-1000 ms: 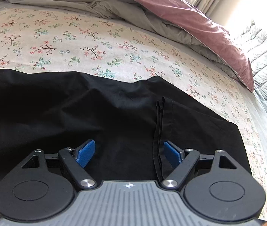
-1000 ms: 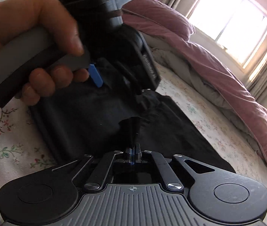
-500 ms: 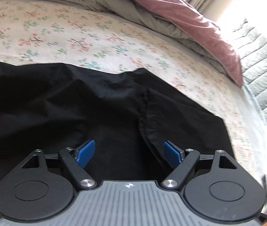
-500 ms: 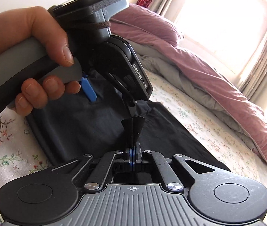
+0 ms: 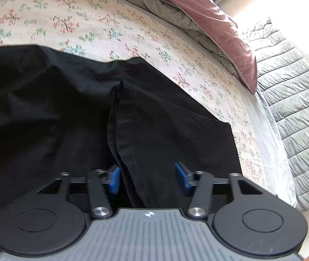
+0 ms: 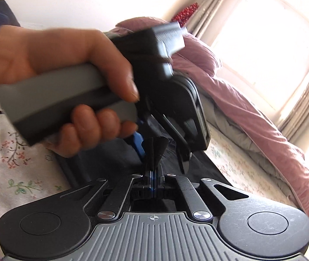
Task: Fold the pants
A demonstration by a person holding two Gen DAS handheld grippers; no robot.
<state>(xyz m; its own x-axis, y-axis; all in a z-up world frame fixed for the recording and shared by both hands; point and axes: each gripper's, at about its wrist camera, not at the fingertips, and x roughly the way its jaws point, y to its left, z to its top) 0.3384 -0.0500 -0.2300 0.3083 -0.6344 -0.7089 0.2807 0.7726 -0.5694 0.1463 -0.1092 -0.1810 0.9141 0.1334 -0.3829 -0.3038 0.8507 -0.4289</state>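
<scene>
Black pants (image 5: 45, 113) lie spread on the floral bedsheet (image 5: 111, 26). A raised fold with a hemmed edge (image 5: 119, 134) runs from the middle of the cloth down between my left gripper's (image 5: 146, 177) blue pads. The left gripper is open around that fold; its pads stand apart. My right gripper (image 6: 153, 175) is shut on a pinch of the black pants (image 6: 155, 148), which sticks up above its closed pads. In the right wrist view the person's hand (image 6: 71, 82) holds the left gripper's handle just above the pinched cloth.
A mauve and grey duvet (image 5: 198, 10) is bunched at the far side of the bed. A grey quilted cover (image 5: 291, 100) lies off the bed's right edge. A bright window with curtains (image 6: 269, 43) stands beyond the duvet.
My left gripper has moved right and lower over the pants, so the raised fold now sits between its pads, which have narrowed. The right gripper stays shut on the cloth and has lifted it.
</scene>
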